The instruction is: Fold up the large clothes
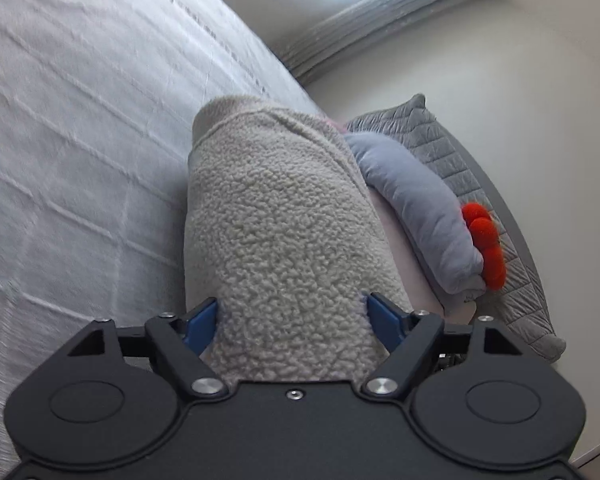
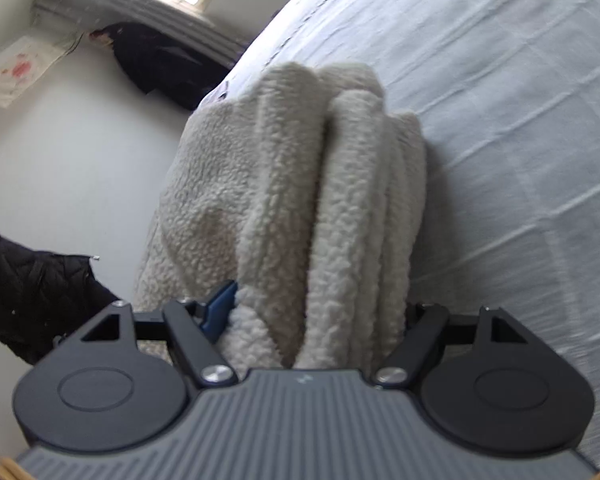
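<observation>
At frame bottom, left wrist view: left gripper (image 1: 292,316) sits lowest in the picture, blue fingers (image 1: 199,322) pressed into either side of a thick fleece garment (image 1: 284,220); we read this as pinching it.
Lower centre, right wrist view: right gripper (image 2: 320,316) clamps the same fleece garment (image 2: 320,184); one blue finger (image 2: 220,310) shows at lower left, the other is buried under pile, so closure is judged from the bunched cloth.
Garment state: several stacked layers visible as ridges mid-frame in the right view; a hemmed edge shows at upper centre of the left view. It looks lifted, hanging close against the white bedspread (image 1: 80,140).
Middle right, left view: grey bolster pillow (image 1: 416,208) with red pom-poms (image 1: 486,240), lying on a quilted grey cushion (image 1: 500,200).
Upper left, right view: dark clothing (image 2: 156,68) near the curtain (image 2: 140,4); a black padded jacket (image 2: 32,300) at left edge.
Step in hand: we judge a late fold, bundle carried by both tools.
Next move calls for: lowering the bundle flat onto the bedspread with both ends level, then letting go without dragging layers apart.
</observation>
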`<control>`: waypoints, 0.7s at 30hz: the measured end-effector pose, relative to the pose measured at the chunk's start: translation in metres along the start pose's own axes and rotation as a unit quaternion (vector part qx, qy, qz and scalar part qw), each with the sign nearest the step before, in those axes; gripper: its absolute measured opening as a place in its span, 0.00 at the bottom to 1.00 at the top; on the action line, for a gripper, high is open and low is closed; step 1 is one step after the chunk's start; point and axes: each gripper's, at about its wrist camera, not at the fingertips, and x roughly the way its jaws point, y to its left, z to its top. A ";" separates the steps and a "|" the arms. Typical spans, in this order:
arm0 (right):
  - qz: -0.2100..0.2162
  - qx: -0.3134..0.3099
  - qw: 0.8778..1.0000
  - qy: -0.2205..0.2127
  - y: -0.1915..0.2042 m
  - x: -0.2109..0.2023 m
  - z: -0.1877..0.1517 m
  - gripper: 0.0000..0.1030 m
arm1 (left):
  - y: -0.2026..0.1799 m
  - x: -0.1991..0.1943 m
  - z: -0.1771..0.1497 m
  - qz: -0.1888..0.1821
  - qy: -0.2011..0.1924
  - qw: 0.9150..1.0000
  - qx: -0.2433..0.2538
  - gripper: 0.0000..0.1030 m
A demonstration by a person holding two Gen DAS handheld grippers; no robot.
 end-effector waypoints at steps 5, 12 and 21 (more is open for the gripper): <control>0.027 -0.024 0.999 0.004 0.046 0.040 -0.004 0.72 | 0.007 -0.048 0.029 0.030 -0.041 0.999 0.019 0.75; -0.014 -0.035 0.999 0.026 0.082 0.108 -0.008 0.73 | 0.026 -0.076 0.052 0.138 -0.062 0.984 0.098 0.73; -0.149 -0.183 0.970 -0.054 0.134 0.071 -0.027 0.82 | 0.001 -0.083 0.035 0.150 -0.068 0.966 0.201 0.73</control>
